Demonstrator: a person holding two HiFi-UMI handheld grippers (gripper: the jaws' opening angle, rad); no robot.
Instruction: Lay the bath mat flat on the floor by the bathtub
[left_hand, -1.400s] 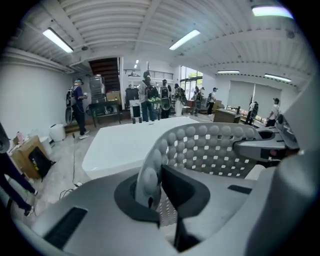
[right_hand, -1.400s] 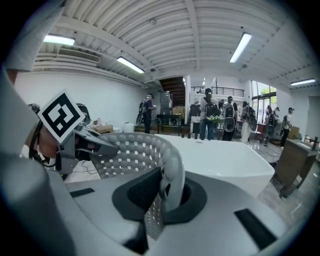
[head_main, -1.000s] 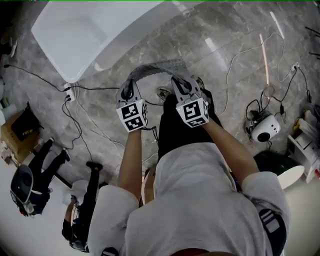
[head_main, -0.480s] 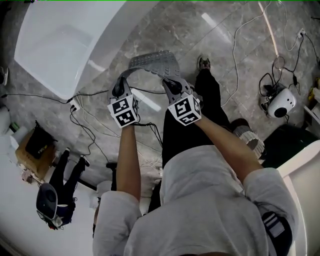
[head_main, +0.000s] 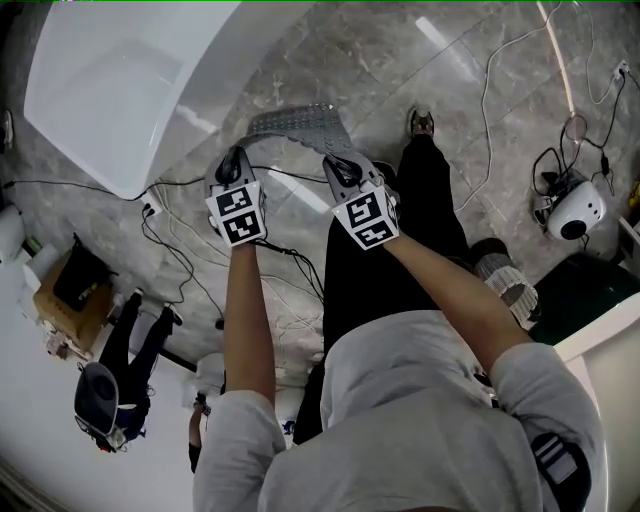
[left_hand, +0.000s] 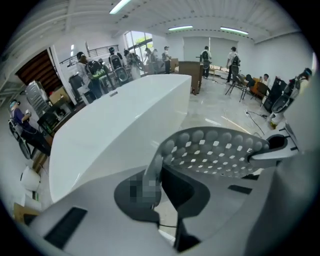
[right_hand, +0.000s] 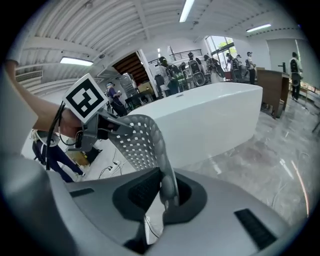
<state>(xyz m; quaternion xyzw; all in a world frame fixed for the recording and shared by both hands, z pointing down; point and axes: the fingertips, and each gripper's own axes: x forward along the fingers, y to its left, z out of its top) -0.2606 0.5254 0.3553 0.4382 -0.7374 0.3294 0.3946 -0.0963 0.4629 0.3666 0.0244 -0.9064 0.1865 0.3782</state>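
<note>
The grey perforated bath mat hangs in an arch between my two grippers, above the marble floor beside the white bathtub. My left gripper is shut on the mat's left corner, and my right gripper is shut on its right corner. In the left gripper view the mat curves from my jaws across to the right gripper, with the bathtub just behind. In the right gripper view the mat rises from my jaws toward the left gripper.
Cables and a power strip trail over the floor left of the mat. A white round device sits at the right, a cardboard box at the left. The person's black-trousered leg and shoe stand right of the mat. People stand beyond the bathtub.
Both grippers have sunk toward the floor with the mat still held between them, and both have rolled a little. The mat now hangs lower, beside the bathtub.
</note>
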